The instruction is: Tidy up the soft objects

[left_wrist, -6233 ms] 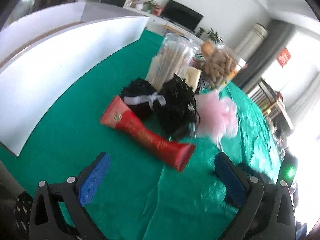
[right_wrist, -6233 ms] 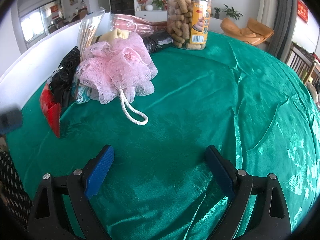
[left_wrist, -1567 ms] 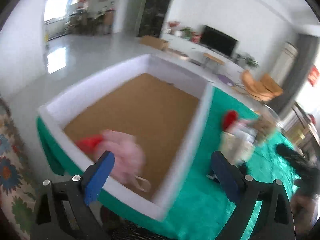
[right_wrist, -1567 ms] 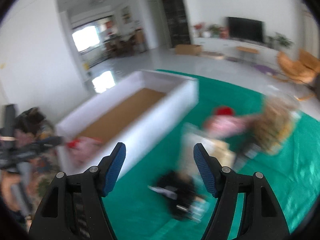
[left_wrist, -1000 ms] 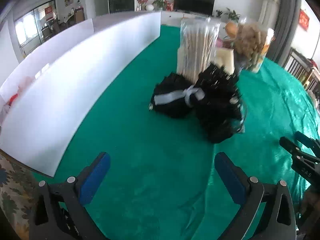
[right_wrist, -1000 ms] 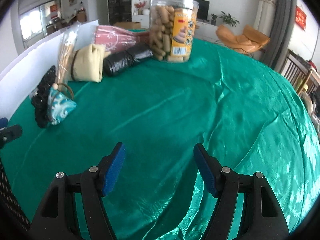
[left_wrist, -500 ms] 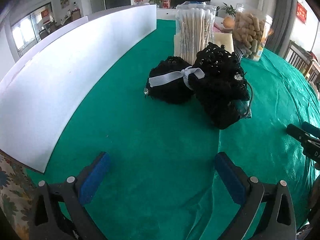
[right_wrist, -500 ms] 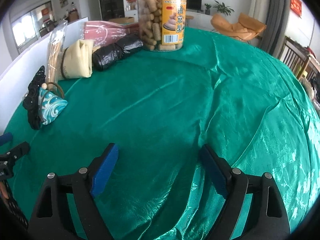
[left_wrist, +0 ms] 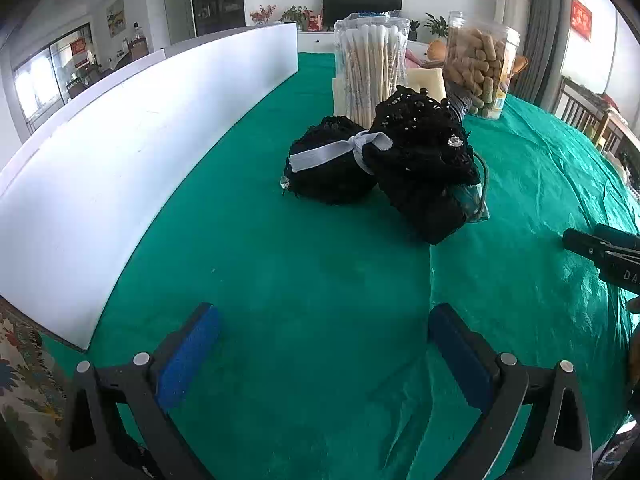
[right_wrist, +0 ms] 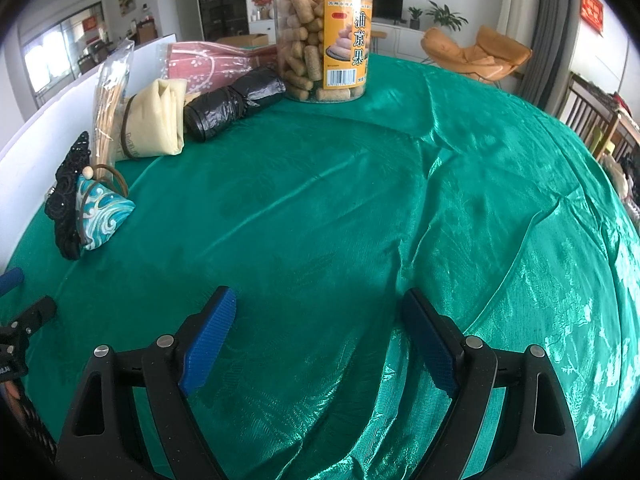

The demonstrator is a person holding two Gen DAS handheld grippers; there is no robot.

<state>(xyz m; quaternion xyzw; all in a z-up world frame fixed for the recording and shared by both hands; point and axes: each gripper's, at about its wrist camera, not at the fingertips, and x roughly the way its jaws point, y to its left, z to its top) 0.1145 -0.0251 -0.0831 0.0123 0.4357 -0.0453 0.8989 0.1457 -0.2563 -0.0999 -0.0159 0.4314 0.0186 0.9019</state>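
Observation:
A black lace bundle tied with a grey ribbon lies on the green tablecloth, ahead of my left gripper, which is open and empty. The same black lace shows at the left edge of the right wrist view, with a blue wave-patterned pouch leaning on it. A folded cream cloth and a black rolled bag lie further back. My right gripper is open and empty over bare cloth.
A white box wall runs along the left. A pack of cotton swabs and a snack jar stand behind the soft things. A pink patterned packet lies at the back. The right gripper's tip shows at right.
Over six seconds the red pouch and pink bath puff have gone from the table into the white box. In the last second the left gripper has edged closer to the black lace bundle.

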